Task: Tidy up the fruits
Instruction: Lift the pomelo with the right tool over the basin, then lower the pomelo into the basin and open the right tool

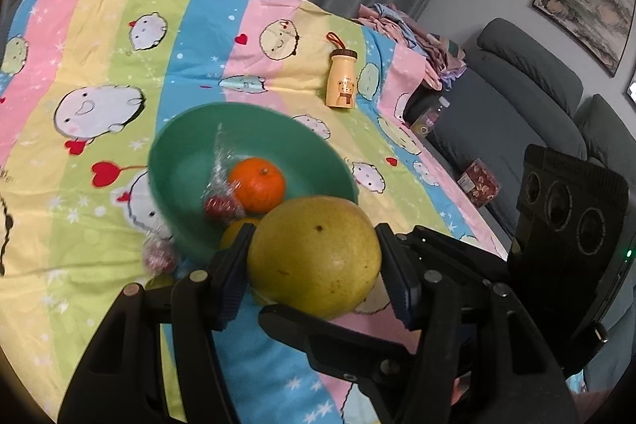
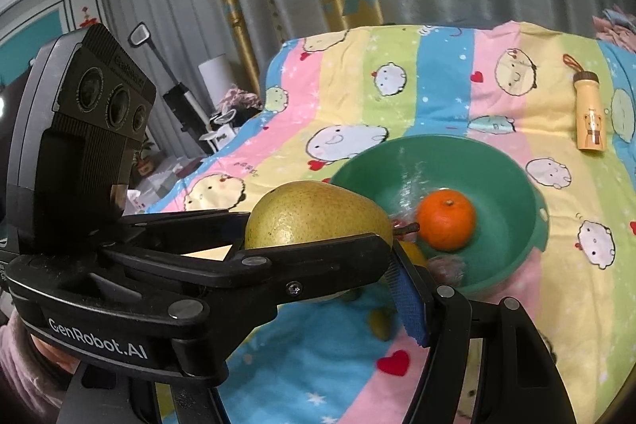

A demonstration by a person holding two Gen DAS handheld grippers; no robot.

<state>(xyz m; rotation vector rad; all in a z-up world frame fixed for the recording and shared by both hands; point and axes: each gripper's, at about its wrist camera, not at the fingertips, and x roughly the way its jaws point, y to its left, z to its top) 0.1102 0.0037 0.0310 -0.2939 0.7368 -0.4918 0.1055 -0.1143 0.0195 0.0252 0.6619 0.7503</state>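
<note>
1. Partly hidden behind the pear [image 1: 314, 257]: a yellow fruit [image 1: 234, 233] at the green bowl [image 1: 187, 161] near rim; wrapped red sweets [image 1: 220, 205] blurred.
2. Left claw [image 1: 314, 253] clamped on the pear's two sides, just short of the bowl holding an orange [image 1: 257, 183].
3. Right claw [image 2: 397, 265] crossed by the left one; opening impossible to judge.
4. Held low over the striped bedsheet [image 1: 99, 66].

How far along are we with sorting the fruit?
Done: an orange sits in the green bowl. In hand: the left gripper holds a big yellow pear near the bowl's rim. Left: dropping it in, plus the wrapped red fruit on the cloth.
</note>
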